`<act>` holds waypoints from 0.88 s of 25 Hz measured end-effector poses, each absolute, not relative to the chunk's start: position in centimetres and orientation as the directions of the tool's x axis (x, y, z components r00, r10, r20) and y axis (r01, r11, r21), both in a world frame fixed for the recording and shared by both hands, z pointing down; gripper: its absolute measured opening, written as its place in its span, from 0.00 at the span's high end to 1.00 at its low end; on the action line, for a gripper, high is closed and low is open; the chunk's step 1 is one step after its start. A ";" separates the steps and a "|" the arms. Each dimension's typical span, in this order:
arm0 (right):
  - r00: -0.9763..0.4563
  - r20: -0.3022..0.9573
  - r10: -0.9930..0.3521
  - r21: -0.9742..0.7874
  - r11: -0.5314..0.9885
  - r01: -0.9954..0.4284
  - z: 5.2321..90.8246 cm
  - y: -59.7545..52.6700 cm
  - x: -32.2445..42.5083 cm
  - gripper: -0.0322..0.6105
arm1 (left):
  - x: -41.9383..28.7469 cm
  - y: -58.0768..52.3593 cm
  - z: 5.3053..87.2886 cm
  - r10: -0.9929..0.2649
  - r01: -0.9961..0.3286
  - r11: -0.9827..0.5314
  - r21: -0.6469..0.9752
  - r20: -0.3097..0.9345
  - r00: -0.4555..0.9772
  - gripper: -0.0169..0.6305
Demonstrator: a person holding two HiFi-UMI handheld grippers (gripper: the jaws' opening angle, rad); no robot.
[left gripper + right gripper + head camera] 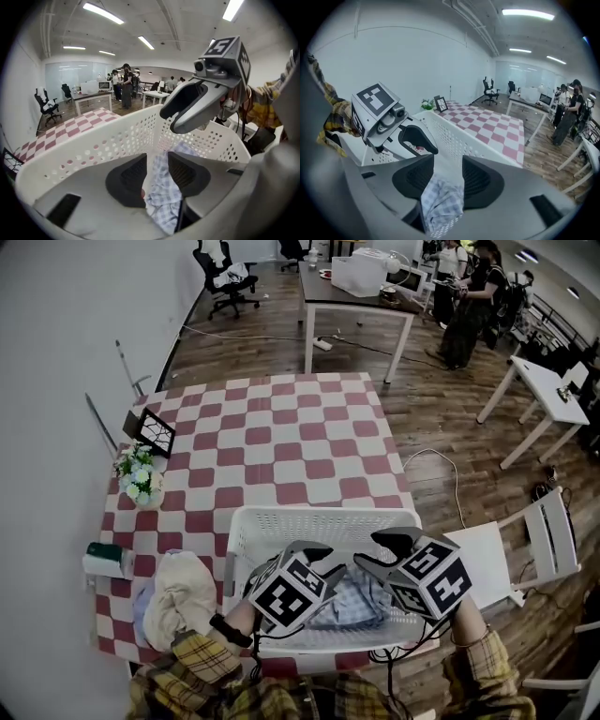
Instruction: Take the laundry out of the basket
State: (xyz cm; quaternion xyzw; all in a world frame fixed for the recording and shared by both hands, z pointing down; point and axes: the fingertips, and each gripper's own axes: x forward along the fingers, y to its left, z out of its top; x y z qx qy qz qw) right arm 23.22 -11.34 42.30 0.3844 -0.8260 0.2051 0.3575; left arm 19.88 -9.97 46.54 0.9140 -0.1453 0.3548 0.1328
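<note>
Both pairs of jaws stood spread, left gripper (157, 161) and right gripper (446, 164) poised over the checked cloth (161, 201) in the basket (319, 521). Reaching step, I reckoned: next, pinch fabric, lift out.

Left sleeve (199, 664) and right sleeve (485, 664): yellow plaid flannel, dark stripes. Black band (230, 631) at left wrist. Left gripper (319, 561) and right gripper (382, 554): pale grey shells, black ribbed fingers (129, 180). Each carries a cube (291, 589) of black-and-white square markers, with a small lens (200, 66) beneath. Thin dark cables (392, 653) trail off.
</note>
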 end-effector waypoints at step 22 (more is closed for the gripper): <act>-0.203 0.978 0.043 -0.099 0.955 -0.278 53.5 -6.0 20.6 0.47 | 18.2 -4.7 56.4 0.181 -0.089 -0.958 0.272 0.816 0.549 0.40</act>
